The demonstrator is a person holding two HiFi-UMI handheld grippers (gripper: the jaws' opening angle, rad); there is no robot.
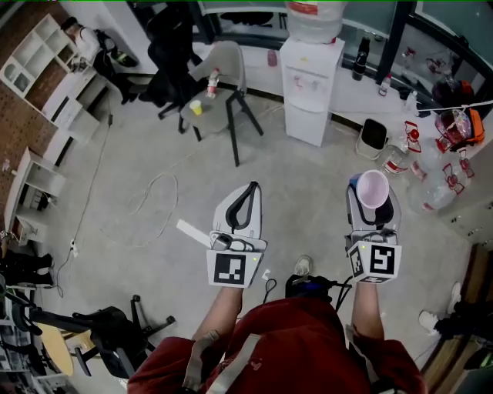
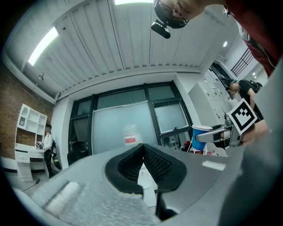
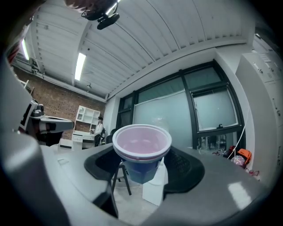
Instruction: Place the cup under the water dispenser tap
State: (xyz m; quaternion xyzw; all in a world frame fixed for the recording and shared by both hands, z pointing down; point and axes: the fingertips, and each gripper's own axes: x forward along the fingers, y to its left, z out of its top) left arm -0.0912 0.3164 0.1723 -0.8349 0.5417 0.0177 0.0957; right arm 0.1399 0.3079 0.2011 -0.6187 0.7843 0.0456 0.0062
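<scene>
The right gripper's (image 1: 373, 192) black fingers (image 3: 186, 166) were clamped on the blue lower body of the cup (image 3: 142, 149), one on each side. The cup stood upright between them, its white rim and pale pink inside facing up and nothing visible in it. The left gripper's (image 1: 252, 188) fingers (image 2: 126, 164) were closed tip to tip, with nothing between them.

In the head view both grippers were held out side by side above the grey floor (image 1: 308, 185), in front of a person in a red top (image 1: 293, 346). They pointed toward the white water dispenser (image 1: 311, 96), which stood against the far wall with a large bottle (image 1: 314, 17) on top. The cup was well short of the dispenser, out over open floor. A grey chair (image 1: 228, 68) stood to the dispenser's left.
</scene>
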